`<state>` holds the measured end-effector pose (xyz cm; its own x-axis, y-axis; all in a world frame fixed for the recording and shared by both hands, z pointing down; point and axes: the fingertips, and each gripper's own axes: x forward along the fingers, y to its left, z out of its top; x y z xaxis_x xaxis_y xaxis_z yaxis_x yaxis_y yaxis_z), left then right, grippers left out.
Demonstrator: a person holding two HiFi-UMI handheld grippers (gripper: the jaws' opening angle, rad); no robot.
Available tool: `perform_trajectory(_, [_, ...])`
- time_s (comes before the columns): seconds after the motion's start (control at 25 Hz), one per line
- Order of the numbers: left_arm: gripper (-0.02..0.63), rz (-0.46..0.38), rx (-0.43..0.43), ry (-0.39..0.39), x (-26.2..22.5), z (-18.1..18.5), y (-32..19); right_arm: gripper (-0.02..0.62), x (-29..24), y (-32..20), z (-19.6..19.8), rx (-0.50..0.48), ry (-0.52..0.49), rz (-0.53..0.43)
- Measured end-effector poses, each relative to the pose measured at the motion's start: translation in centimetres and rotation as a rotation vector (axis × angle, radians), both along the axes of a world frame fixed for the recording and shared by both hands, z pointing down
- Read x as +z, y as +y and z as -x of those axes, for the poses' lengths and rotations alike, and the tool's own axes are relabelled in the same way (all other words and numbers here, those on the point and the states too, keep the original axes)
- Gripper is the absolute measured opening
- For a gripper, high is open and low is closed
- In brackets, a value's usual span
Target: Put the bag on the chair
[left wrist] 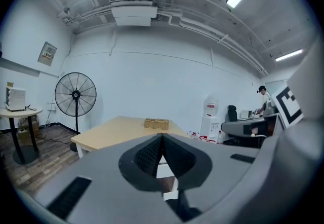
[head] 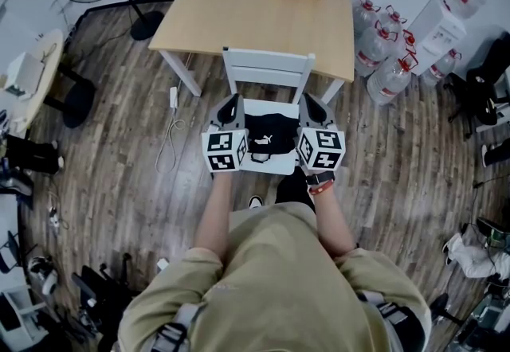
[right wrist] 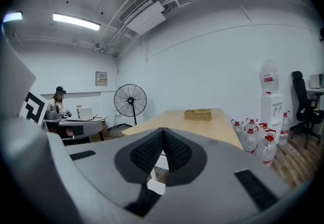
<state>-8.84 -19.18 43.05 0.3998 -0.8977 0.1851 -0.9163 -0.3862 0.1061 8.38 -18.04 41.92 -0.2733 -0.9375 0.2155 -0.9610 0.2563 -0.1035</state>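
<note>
Bag [head: 267,131] on chair [head: 268,65], head view only

Tan short-sleeved shirt [head: 275,263], red-strapped wristwatch [head: 320,181], grey left hand-held gripper [head: 233,99] and right hand-held gripper [head: 307,98], black-and-white marker cubes [head: 225,150]

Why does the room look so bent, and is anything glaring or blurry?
Left gripper view: a wide lens bows the white ceiling pipes, corners go black. Right gripper view: the long ceiling strip light glares. Head view: the brown plank floor curves; nothing blurred.
</note>
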Motion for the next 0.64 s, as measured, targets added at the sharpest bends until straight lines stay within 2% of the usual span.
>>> perform_trajectory(0.08, [0.020,0.008,0.003,0.039,0.1,0.1,-0.3,0.021,0.3,-0.4,0.1,-0.007,0.001,0.008])
perform_trajectory(0.24, [0.018,0.035,0.022,0.167,0.4,0.1,-1.1,0.021,1.5,-1.3,0.4,-0.025,-0.012,0.046])
perform_trajectory(0.44, [0.019,0.105,0.001,0.182,3.4,-0.4,-3.1,0.021,3.8,-3.2,0.4,-0.060,-0.010,0.114])
perform_trajectory(0.64, [0.020,0.216,-0.013,0.216,9.0,-1.9,-7.1,0.021,6.4,-7.8,-0.6,-0.069,0.013,0.155])
